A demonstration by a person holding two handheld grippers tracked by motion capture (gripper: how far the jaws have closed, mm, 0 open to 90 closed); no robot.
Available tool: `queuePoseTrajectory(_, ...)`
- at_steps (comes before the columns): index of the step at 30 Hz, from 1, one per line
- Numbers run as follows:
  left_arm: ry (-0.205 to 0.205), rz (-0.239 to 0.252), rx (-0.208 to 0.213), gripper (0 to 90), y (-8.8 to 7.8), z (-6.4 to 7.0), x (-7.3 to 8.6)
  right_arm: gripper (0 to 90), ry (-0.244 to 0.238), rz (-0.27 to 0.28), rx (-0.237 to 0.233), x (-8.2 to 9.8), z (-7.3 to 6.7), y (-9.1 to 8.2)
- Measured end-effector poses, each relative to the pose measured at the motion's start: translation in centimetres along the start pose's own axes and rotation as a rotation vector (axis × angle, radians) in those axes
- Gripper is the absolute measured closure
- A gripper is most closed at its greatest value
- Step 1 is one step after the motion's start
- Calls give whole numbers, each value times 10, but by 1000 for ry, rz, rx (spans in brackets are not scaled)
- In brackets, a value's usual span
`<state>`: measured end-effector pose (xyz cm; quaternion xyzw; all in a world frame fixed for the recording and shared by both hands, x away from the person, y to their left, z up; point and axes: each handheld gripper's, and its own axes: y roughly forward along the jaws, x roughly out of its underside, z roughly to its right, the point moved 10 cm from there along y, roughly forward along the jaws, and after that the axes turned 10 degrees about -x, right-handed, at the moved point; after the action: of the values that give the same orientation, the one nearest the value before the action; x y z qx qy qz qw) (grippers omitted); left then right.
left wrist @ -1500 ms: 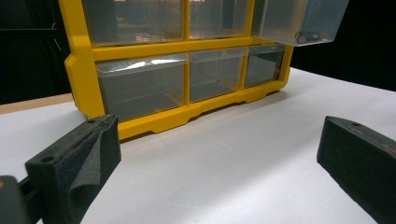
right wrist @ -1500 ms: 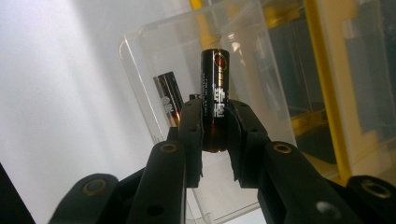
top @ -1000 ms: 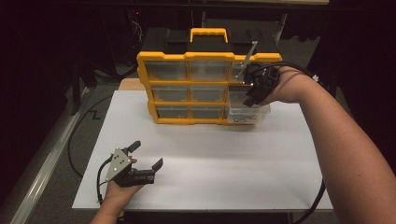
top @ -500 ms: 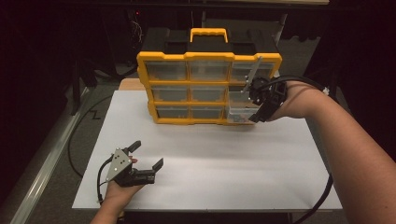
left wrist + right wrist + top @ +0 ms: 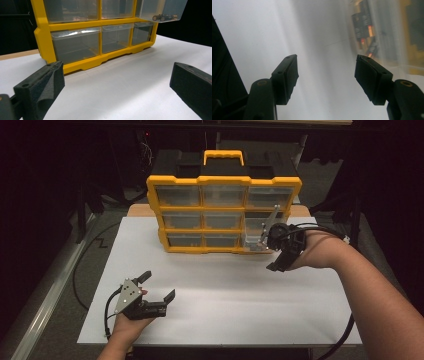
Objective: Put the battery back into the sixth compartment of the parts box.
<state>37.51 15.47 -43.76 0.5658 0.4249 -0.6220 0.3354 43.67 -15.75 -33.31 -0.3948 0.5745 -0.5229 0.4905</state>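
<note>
The right claw (image 5: pixel 272 251), just opened and empty, hangs beside the pulled-out drawer (image 5: pixel 255 236) with batteries, while the left claw (image 5: pixel 159 285) waits released on the table (image 5: pixel 300 305).

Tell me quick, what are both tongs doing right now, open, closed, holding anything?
Left tongs: open, empty, resting low over the white table.
Right tongs: open, empty, jaws just been opening, beside the pulled-out clear drawer.
</note>
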Motion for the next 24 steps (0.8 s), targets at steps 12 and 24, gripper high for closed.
queuePoseTrajectory(12, 0, 2, 0, 8, 0, 0, 0, 285, 8, -10, -23, 10, -9, 38)
queuePoseTrajectory(24, -1, 3, 1, 7, -1, 0, -1, 157, 25, -19, -11, 19, -13, 74)
